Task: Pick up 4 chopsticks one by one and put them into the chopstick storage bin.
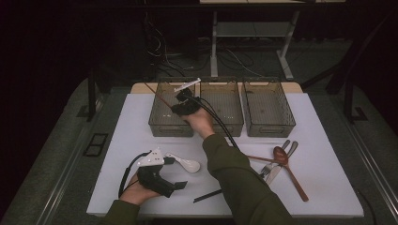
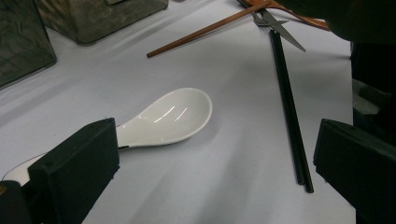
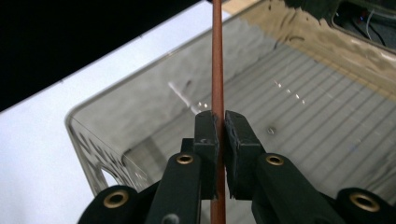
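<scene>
Right gripper (image 1: 180,101) is over the leftmost of three clear bins (image 1: 159,123) at the far side of the table (image 1: 328,187), fingers (image 3: 207,135) clamped on a thin copper-brown chopstick (image 3: 217,60). In the right gripper view the stick runs straight up between the two pads, pinched tight, with the ribbed bin floor below it. In the high view the stick slants up and left from the gripper, across the bin's far left corner. Whether the stick's lower end touches the bin floor cannot be told.

Left gripper (image 1: 180,184) rests low on the near left of the table, held in the left hand (image 1: 136,192), fingers (image 2: 77,172) spread wide with nothing pinched. White ceramic spoon (image 2: 163,116) lies on the table just beside the left finger, bowl up, handle end running behind that finger; touching or not is unclear. Black chopstick pair (image 2: 289,107) lies on the table nearer the other finger, apart from the spoon.

On the right side of the table sits a loose pile: another copper chopstick (image 2: 205,30), a brown wooden spoon (image 1: 291,171) and metal cutlery (image 1: 277,166), overlapping. The middle and right bins look empty.
</scene>
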Demonstrator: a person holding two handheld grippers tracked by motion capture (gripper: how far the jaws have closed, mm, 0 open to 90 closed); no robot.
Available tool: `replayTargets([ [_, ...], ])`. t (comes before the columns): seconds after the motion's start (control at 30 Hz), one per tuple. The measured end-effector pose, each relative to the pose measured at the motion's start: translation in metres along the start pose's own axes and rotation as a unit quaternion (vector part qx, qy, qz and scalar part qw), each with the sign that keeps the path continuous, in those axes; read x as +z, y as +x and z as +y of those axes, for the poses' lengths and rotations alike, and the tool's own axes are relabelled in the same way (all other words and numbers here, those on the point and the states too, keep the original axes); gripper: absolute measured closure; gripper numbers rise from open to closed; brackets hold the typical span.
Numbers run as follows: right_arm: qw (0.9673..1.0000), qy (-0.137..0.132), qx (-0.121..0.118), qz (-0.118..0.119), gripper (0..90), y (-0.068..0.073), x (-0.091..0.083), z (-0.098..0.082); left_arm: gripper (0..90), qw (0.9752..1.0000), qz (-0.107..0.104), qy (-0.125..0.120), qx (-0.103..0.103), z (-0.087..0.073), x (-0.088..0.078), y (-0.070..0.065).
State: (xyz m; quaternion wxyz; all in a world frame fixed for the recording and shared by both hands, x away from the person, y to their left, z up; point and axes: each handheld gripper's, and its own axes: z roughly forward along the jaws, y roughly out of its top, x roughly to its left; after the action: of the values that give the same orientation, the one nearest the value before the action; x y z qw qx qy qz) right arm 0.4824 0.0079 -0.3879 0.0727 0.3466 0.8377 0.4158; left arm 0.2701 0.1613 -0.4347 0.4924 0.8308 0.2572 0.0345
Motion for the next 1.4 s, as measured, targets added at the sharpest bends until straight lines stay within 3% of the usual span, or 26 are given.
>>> replayTargets([
  [0.23,0.9999,0.008,0.009,-0.002,71.2,-0.004,-0.002,0.0,0.0,1.0,0.0,0.002,0.0,0.0,0.0,0.0],
  [0.43,0.9999,0.003,0.008,0.01,61.2,-0.008,-0.01,0.001,0.0,1.0,0.0,0.002,0.0,0.0,0.0,0.0],
  [0.63,0.9998,-0.006,-0.003,0.021,52.8,-0.008,-0.032,0.004,0.0,1.0,-0.001,-0.003,-0.003,0.0,-0.001,0.001],
  [0.93,0.9987,-0.023,-0.022,0.039,44.8,-0.019,-0.08,-0.001,0.0,1.0,0.002,-0.005,-0.007,-0.001,-0.001,0.001],
  [1.4,0.9967,-0.01,-0.068,0.042,38.6,-0.019,-0.123,-0.017,0.0,0.9999,0.014,-0.003,-0.006,-0.001,-0.002,0.001],
])
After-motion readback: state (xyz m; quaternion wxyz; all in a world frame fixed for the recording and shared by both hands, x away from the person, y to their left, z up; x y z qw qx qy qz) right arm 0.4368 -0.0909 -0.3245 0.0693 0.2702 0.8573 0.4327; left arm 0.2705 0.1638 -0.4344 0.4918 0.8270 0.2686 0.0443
